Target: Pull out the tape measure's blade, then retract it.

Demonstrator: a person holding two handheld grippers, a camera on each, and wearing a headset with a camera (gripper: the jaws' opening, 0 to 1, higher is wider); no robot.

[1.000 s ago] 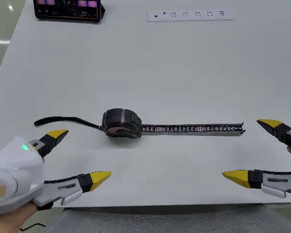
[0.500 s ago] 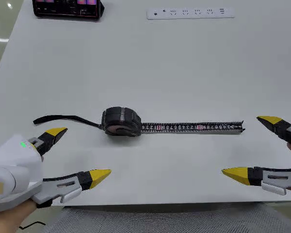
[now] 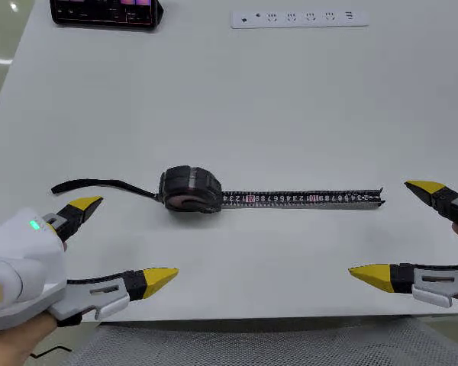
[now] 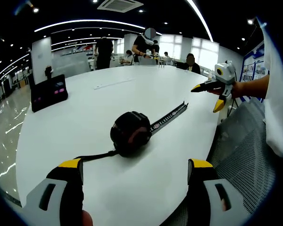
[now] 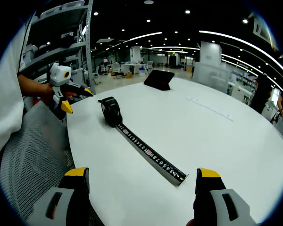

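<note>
A black tape measure (image 3: 190,190) lies on the white table, its blade (image 3: 301,199) drawn out to the right and lying flat, its wrist strap (image 3: 99,185) trailing left. In the left gripper view the case (image 4: 130,133) sits ahead of the jaws. The blade's hooked end (image 5: 178,177) lies between the jaws in the right gripper view. My left gripper (image 3: 126,239) is open near the table's front left, apart from the case. My right gripper (image 3: 395,231) is open at the front right, just past the blade's end, holding nothing.
A white power strip (image 3: 298,19) lies at the table's far edge and a dark tablet (image 3: 105,13) stands at the far left. The table's front edge (image 3: 252,320) runs just under both grippers, with a mesh chair below. People stand in the background of the left gripper view.
</note>
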